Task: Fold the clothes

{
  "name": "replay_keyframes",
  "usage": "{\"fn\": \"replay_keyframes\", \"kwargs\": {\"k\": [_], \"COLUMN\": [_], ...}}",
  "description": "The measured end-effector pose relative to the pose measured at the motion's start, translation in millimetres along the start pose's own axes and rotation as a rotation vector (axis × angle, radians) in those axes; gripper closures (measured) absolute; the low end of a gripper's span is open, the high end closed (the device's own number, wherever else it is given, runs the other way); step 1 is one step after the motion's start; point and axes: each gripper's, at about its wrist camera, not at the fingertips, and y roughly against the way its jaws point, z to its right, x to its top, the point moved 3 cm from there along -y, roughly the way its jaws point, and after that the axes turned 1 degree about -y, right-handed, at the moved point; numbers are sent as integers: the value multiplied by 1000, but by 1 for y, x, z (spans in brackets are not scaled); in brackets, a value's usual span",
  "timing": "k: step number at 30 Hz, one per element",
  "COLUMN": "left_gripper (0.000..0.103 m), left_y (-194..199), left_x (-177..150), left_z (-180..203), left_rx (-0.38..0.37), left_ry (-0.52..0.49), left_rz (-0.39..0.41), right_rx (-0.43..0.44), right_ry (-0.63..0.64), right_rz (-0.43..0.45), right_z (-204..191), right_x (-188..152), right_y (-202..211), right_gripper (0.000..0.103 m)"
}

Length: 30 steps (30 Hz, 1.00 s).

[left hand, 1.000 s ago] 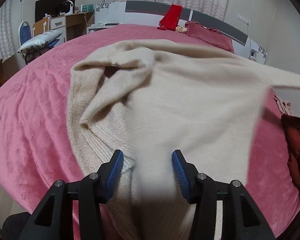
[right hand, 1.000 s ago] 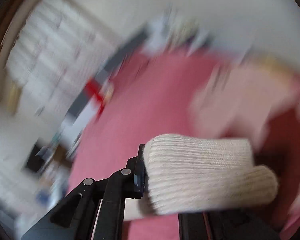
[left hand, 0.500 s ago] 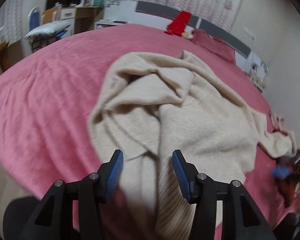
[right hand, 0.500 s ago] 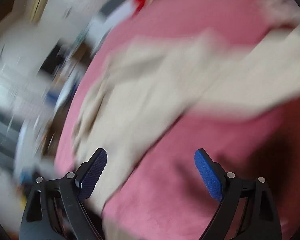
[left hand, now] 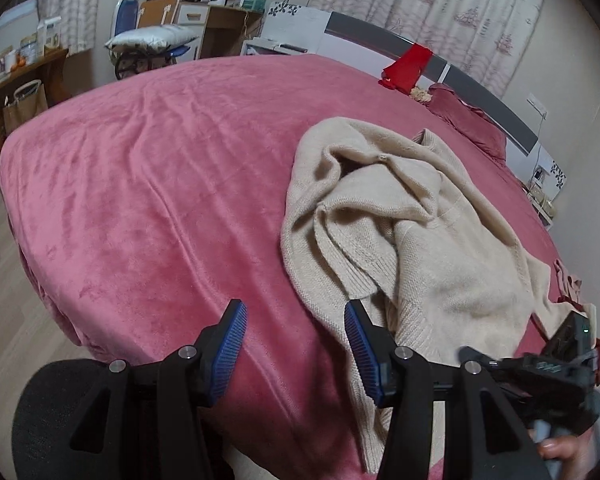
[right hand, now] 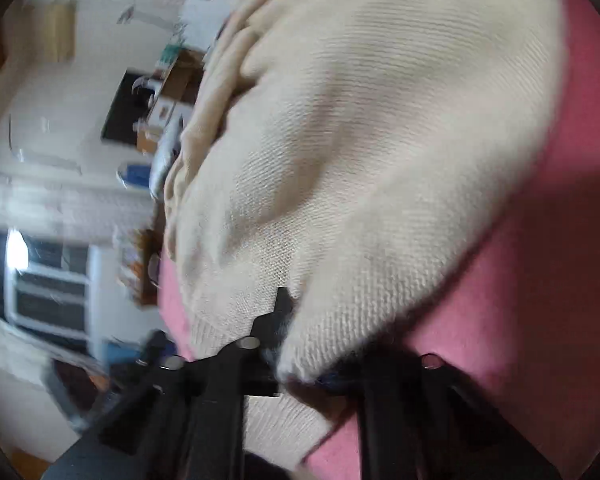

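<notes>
— How will the sweater (left hand: 428, 240) handle?

— Soft, light knit, I'd judge: limp and stretchy, likely to sag and drag on the plush bed (left hand: 160, 184). Best taken at a ribbed edge – hem or cuff – where the knit is thicker.

— Where is it, going left to right?

— The left hand-held gripper (left hand: 296, 344) is spread wide with nothing in it; only bed cover lies between its pads. The sweater lies crumpled ahead and to its right, its ribbed hem just past the right pad. The right hand-held gripper (right hand: 300, 344) is clamped on an edge of the knit, with the bulk of the sweater spread out ahead of it.

— Counts?

— One sweater, two hand-held grippers – one free, one gripping. Dark red cloth (left hand: 572, 284) shows beyond the sweater, far right; how many pieces, I cannot tell.
</notes>
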Motion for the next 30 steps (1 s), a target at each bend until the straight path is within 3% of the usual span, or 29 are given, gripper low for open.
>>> {"fn": "replay_keyframes", "kwargs": {"k": [4,7,10,13,15,16,17,18,19,23,28,30], "left_gripper": [51,51,51,51,51,51,51,51,51,51,51,51], "left_y": [-2,-5,-9,-13,-16,-17,-20,-22,-24,-37,-57,-73], "left_x": [-1,-1,-2,-2,-1,-1,0,2,4,23,56,63], "left_z": [6,10,15,19,20,20,20,21,21,30,43,43], "left_rx": [6,6,22,38,42,45,50,55,60,72,60,58], "left_ry": [-38,-51,-77,-102,-106,-104,-102,-108,-114,-178,-289,-292], "left_rz": [6,2,-5,-9,-14,-14,-13,-10,-8,-10,17,-14], "right_rx": [39,-15,-188,-457,-436,-425,-378,-330,-316,-277,-243,-249], "right_ry": [44,132,153,110,91,82,95,108,141,240,211,202], "right_rz": [43,140,232,331,345,351,332,313,299,235,166,153], "right_z": [-5,-8,9,44,48,50,49,48,40,15,19,22], "right_x": [7,9,-1,-14,-19,-22,-23,-23,-20,-2,21,28], "right_y": [59,129,220,277,285,288,275,261,246,182,132,104], "right_gripper": [95,96,96,96,90,86,59,25,17,16,16,16]}}
